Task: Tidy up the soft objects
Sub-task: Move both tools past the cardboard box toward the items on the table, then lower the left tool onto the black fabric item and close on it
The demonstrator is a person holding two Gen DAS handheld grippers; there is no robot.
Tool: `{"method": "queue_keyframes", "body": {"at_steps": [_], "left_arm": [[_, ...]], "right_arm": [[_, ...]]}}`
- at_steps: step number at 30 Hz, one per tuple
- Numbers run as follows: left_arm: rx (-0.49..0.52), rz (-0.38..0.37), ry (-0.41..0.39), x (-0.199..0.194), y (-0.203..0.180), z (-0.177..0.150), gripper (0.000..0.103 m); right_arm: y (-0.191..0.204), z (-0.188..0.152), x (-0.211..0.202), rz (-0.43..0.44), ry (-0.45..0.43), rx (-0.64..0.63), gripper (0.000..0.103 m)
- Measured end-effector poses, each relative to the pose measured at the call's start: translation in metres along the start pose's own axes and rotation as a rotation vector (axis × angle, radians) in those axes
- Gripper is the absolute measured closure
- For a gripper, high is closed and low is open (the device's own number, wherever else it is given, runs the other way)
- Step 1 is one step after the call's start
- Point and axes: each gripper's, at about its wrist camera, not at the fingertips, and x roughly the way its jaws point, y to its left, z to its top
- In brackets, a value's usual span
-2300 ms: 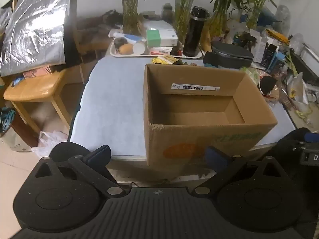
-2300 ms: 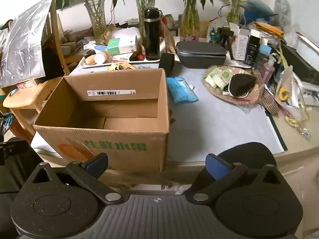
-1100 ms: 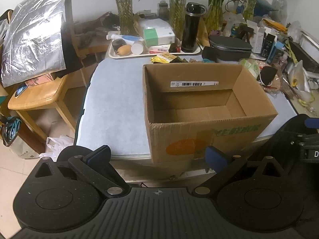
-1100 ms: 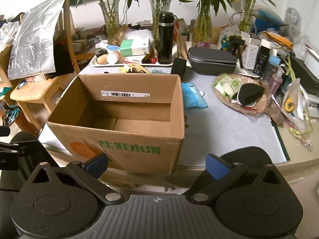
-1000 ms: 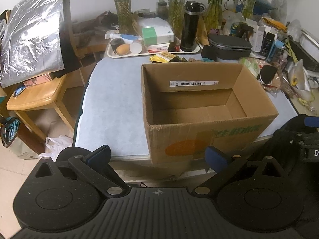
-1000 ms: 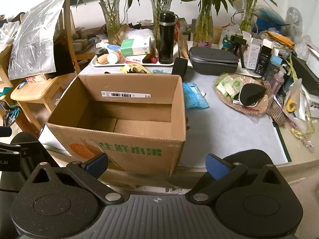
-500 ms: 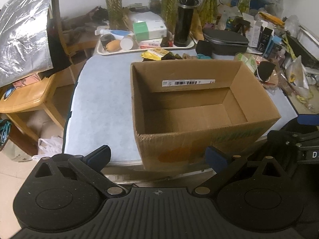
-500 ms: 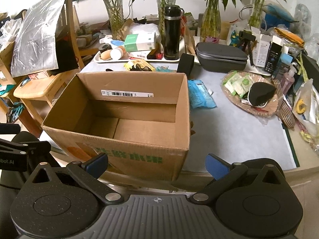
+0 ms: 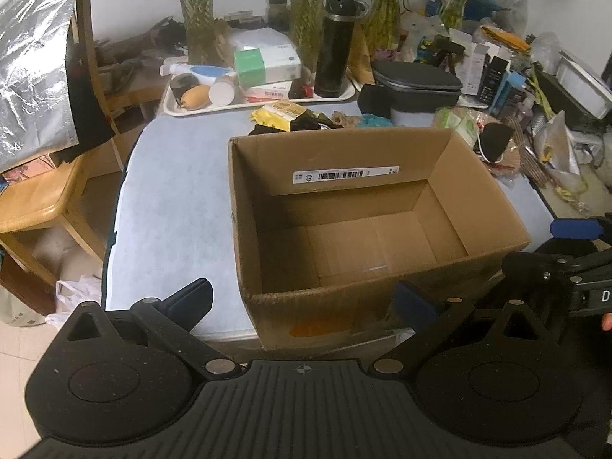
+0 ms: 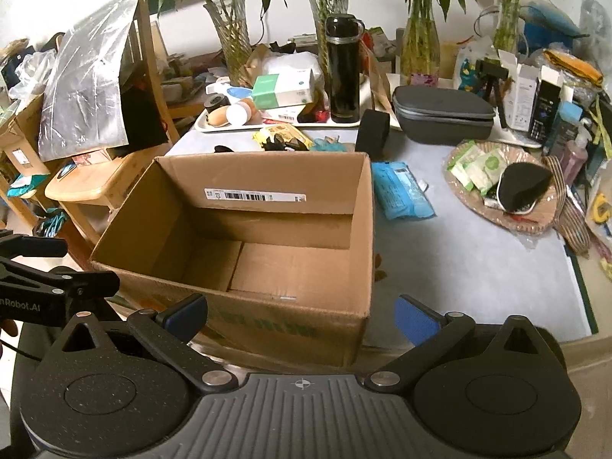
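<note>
Left wrist view: left gripper (image 9: pixel 302 302) jaws spread wide, nothing between them, held at the near edge of the table (image 9: pixel 172 199). Cardboard box (image 9: pixel 344 306) sits open-topped on the pale blue table cover, just ahead of the fingers; interior bare. Barcode label (image 9: pixel 346 174) stuck on the inner far wall — digits too small to read. Orange print on the box's near outer face, partly hidden. Behind the box: yellow packet (image 9: pixel 279 113), white tray (image 9: pixel 260 101) carrying a black flask (image 9: pixel 336 46) and a green-and-white carton (image 9: pixel 266 62). Grey zip case (image 9: pixel 417 86) to the right. The right gripper's body shows at the right edge with a partial letter "D".

Right wrist view: right gripper (image 10: pixel 302 315) also wide open and holding nothing, in front of the box's near right corner. Green printed characters on the box's near face, not legible. Blue soft pack (image 10: pixel 401 191) lies flat on the table just right of the box, apart from it. Farther right, a woven plate (image 10: pixel 508 214) holds green-and-white packets (image 10: pixel 478 166) and a black pouch (image 10: pixel 524 187). Left gripper's body at the left edge reads "nRobot.AI" — the start is cut off.
</note>
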Motion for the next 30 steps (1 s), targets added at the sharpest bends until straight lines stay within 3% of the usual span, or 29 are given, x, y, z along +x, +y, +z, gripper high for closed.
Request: {"method": "queue_keyframes", "body": {"at_steps": [10, 17, 25, 30], "left_arm": [[-0.003, -0.006, -0.002, 0.002, 0.004, 0.008, 0.0], [0.023, 0.079, -0.017, 0.004, 0.003, 0.017, 0.0], [-0.015, 0.049, 0.018, 0.013, 0.017, 0.027, 0.0], [0.003, 0.086, 0.0, 0.018, 0.023, 0.035, 0.0]], "right_arm": [[-0.002, 0.009, 0.002, -0.04, -0.009, -0.034, 0.0], [-0.013, 0.019, 0.005, -0.038, -0.014, -0.006, 0.0], [-0.029, 0.033, 0.011, -0.087, -0.012, 0.014, 0.0], [-0.04, 0.039, 0.013, -0.087, -0.038, 0.029, 0.0]]}}
